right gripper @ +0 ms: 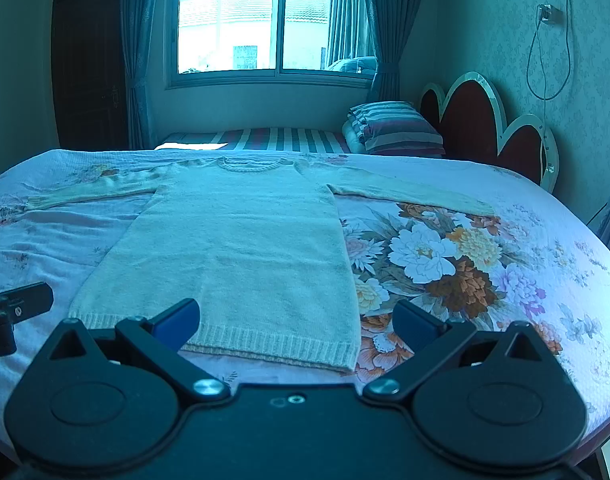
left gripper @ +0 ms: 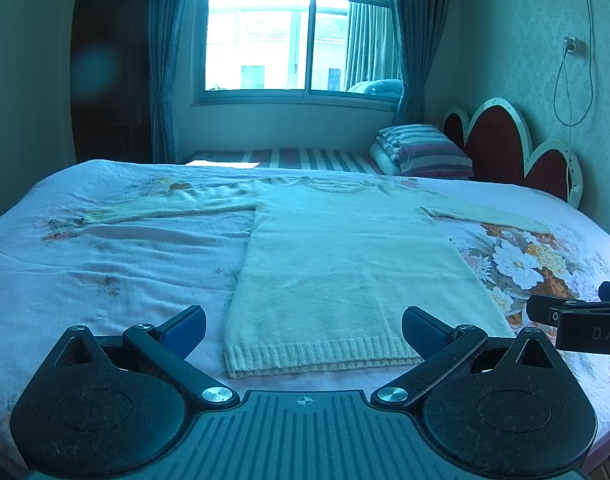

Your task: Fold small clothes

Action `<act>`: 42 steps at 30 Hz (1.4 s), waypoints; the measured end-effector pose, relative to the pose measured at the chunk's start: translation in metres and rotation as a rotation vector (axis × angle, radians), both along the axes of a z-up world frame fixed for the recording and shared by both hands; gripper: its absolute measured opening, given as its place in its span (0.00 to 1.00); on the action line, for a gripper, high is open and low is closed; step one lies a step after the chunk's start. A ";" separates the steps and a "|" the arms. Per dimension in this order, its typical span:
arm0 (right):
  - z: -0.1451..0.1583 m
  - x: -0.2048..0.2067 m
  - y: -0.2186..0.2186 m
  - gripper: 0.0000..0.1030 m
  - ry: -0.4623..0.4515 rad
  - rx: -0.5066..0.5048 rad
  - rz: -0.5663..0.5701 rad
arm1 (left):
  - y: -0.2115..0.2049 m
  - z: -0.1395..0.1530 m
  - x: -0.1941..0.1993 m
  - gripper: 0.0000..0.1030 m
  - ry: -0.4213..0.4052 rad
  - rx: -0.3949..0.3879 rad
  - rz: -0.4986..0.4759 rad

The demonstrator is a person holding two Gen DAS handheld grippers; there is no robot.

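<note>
1. Lying flat on the bedspread point(left gripper: 117, 264): cream knit sweater point(left gripper: 337, 264), neckline away from the cameras, ribbed hem point(left gripper: 321, 354) nearest, both sleeves spread out to the sides.
2. Left gripper point(left gripper: 304, 328): jaws spread wide, holding nothing. Hovers just short of the hem, left finger over bare bedspread, right finger point(left gripper: 425, 330) over the sweater's right hem corner. Contact can't be judged.
3. Right gripper point(right gripper: 297, 322): jaws also wide apart, holding nothing. Left finger point(right gripper: 177, 318) sits over the hem, right finger over the floral print point(right gripper: 445, 260) just beside the sweater's right edge.
4. Each gripper shows at the edge of the other's view, so they sit side by side at the hem end.
5. Background: striped pillow point(left gripper: 425, 148) by the headboard point(left gripper: 505, 140), window point(left gripper: 297, 40) with curtains behind.
</note>
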State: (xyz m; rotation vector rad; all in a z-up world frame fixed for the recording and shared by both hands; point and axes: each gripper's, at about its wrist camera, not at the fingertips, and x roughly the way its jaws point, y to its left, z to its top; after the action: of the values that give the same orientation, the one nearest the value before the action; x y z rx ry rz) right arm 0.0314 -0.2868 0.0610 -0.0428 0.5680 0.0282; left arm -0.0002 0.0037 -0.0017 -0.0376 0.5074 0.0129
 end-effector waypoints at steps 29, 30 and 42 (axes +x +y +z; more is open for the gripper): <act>0.004 -0.001 -0.003 1.00 -0.011 -0.004 0.000 | 0.001 0.000 0.001 1.00 -0.002 0.001 0.001; 0.004 -0.001 -0.003 1.00 -0.012 -0.003 -0.001 | 0.000 0.000 0.001 1.00 -0.001 0.002 0.002; 0.004 -0.001 -0.002 1.00 -0.015 -0.003 -0.004 | 0.001 0.000 0.001 1.00 -0.001 0.006 -0.001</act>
State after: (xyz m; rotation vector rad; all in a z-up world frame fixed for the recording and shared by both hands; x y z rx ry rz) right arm 0.0303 -0.2885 0.0650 -0.0448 0.5535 0.0231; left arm 0.0010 0.0044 -0.0018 -0.0313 0.5063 0.0135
